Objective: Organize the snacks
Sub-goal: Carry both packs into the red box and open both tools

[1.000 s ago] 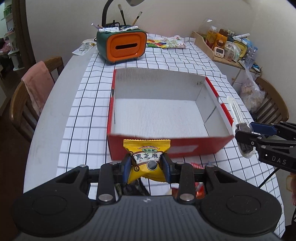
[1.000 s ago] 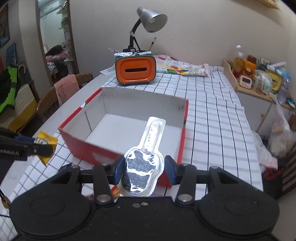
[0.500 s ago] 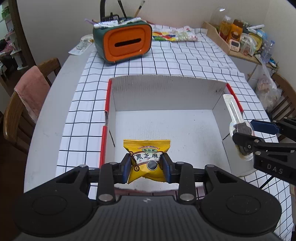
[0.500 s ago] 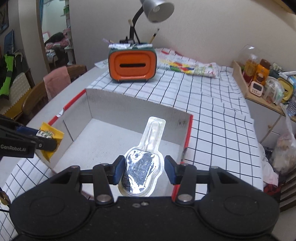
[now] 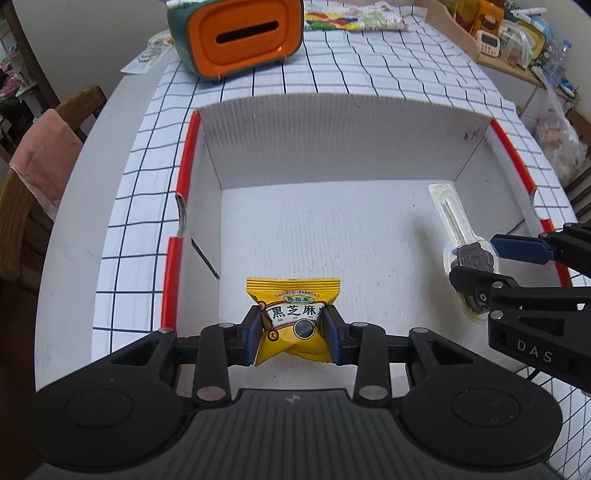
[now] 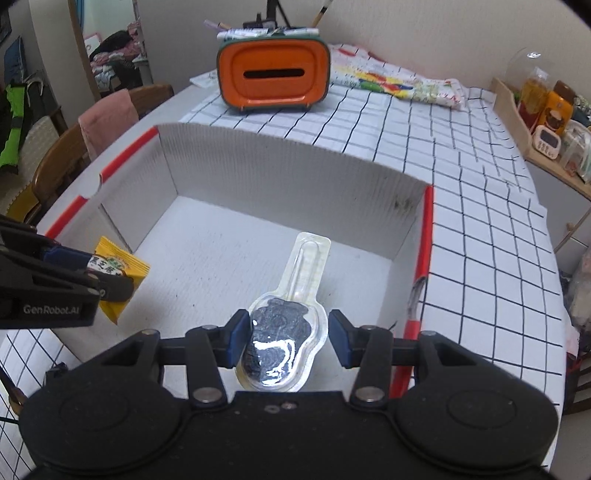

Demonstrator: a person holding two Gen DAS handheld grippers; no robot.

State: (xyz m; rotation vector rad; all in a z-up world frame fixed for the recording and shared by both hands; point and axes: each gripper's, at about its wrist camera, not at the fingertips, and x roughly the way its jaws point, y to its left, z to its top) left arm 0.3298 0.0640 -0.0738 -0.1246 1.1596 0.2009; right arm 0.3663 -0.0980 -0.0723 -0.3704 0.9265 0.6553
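My left gripper point(image 5: 293, 334) is shut on a yellow sesame snack packet point(image 5: 293, 317) and holds it over the near left part of the open red-and-white cardboard box point(image 5: 332, 147). My right gripper point(image 6: 285, 338) is shut on a clear blister pack with a dark lollipop point(image 6: 282, 332), held over the box's near right part point(image 6: 295, 177). The lollipop pack point(image 5: 461, 243) and right gripper point(image 5: 476, 266) show at the right of the left wrist view. The yellow packet point(image 6: 122, 273) and left gripper point(image 6: 99, 273) show at the left of the right wrist view. The box floor is bare.
An orange tissue box point(image 5: 240, 33) with pens on top stands beyond the box on the checked tablecloth point(image 5: 369, 66). A colourful packet point(image 6: 399, 85) lies at the back. A shelf of jars point(image 6: 546, 114) is at the right. A chair with a pink cloth point(image 5: 40, 162) is at the left.
Both grippers have moved forward from in front of the box to over its inside, each still holding its snack.
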